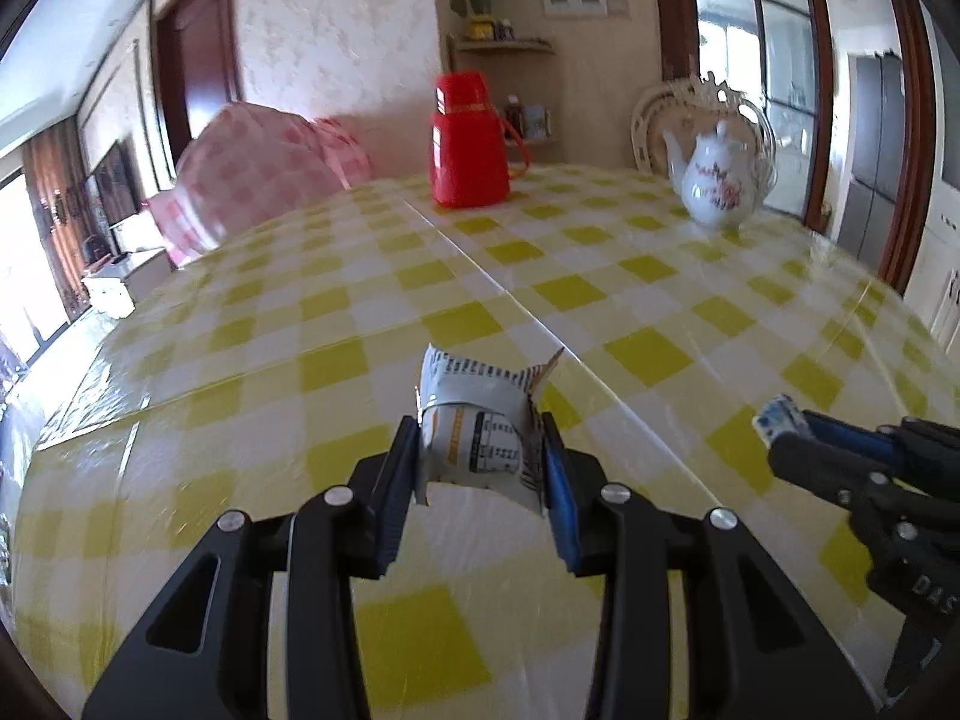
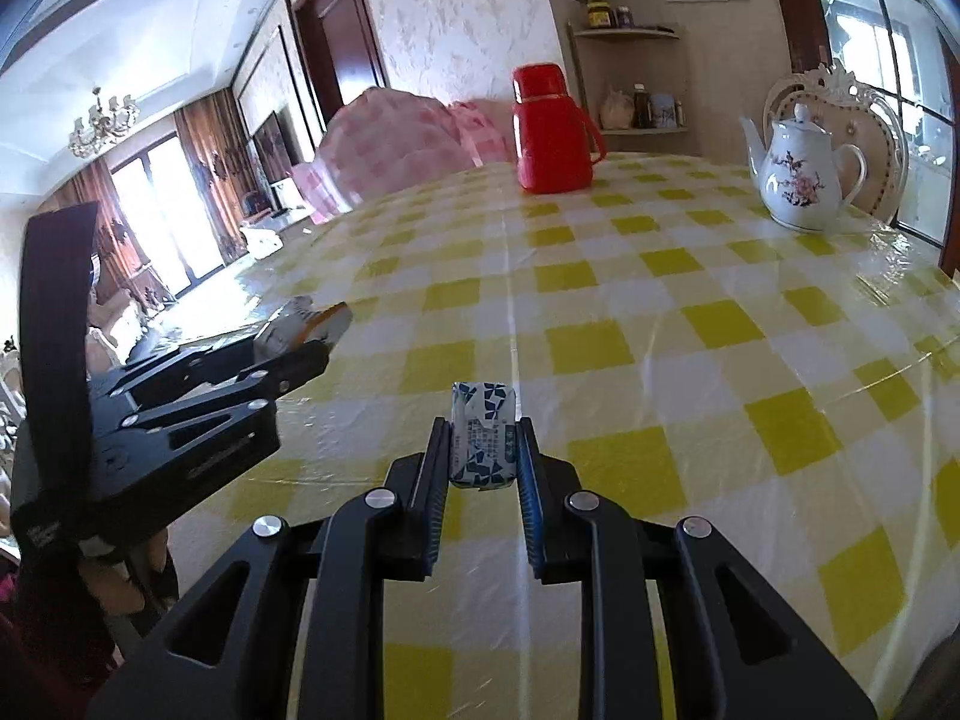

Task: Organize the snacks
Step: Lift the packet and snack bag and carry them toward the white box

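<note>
My left gripper (image 1: 480, 438) is shut on a grey-white snack packet (image 1: 477, 426) with printed text, held above the yellow-checked table (image 1: 630, 276). My right gripper (image 2: 485, 435) is shut on a small white packet with blue pinwheel marks (image 2: 483, 438), also held above the table (image 2: 660, 300). In the left wrist view the right gripper (image 1: 780, 426) enters from the right with the blue-white packet (image 1: 774, 417) at its tip. In the right wrist view the left gripper (image 2: 300, 342) shows at the left with its packet (image 2: 300, 324).
A red thermos jug (image 1: 468, 144) stands at the table's far middle, also in the right wrist view (image 2: 552, 132). A white flowered teapot (image 1: 720, 180) stands far right, also in the right wrist view (image 2: 798, 174). A pink checked food cover (image 1: 258, 174) sits far left.
</note>
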`<state>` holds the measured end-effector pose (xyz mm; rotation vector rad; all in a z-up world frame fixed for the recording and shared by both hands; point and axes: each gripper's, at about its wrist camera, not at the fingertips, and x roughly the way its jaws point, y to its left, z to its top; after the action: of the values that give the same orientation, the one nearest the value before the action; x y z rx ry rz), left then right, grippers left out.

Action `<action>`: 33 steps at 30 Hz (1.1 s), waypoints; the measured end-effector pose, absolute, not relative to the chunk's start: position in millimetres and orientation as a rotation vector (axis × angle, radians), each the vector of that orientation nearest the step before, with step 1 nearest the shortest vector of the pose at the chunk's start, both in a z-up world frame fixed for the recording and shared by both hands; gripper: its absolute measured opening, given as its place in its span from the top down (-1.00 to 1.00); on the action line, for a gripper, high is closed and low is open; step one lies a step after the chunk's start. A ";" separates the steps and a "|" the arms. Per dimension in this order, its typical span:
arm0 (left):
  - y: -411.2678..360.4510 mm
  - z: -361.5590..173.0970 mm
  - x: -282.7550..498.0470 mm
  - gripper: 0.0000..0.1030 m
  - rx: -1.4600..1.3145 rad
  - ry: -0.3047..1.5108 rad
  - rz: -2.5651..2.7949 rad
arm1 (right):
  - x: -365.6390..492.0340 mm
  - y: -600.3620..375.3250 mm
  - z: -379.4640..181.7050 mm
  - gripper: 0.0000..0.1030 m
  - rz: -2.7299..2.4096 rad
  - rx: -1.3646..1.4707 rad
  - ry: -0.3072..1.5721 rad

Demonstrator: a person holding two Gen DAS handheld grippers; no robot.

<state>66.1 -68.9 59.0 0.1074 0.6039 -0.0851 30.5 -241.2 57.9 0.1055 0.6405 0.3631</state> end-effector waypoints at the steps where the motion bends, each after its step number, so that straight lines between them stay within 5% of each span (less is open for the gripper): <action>1: -66.3 62.3 58.0 0.23 0.094 0.591 -0.079 | 23.6 -238.7 60.6 0.58 0.362 0.097 0.626; 33: 62.9 148.1 -251.2 0.21 0.048 0.193 0.159 | -215.7 -87.6 151.4 0.58 0.568 -0.091 0.273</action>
<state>-251.2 62.9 148.1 0.0480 0.1927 0.1589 -215.7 -87.6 151.4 -0.0905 0.2734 0.5679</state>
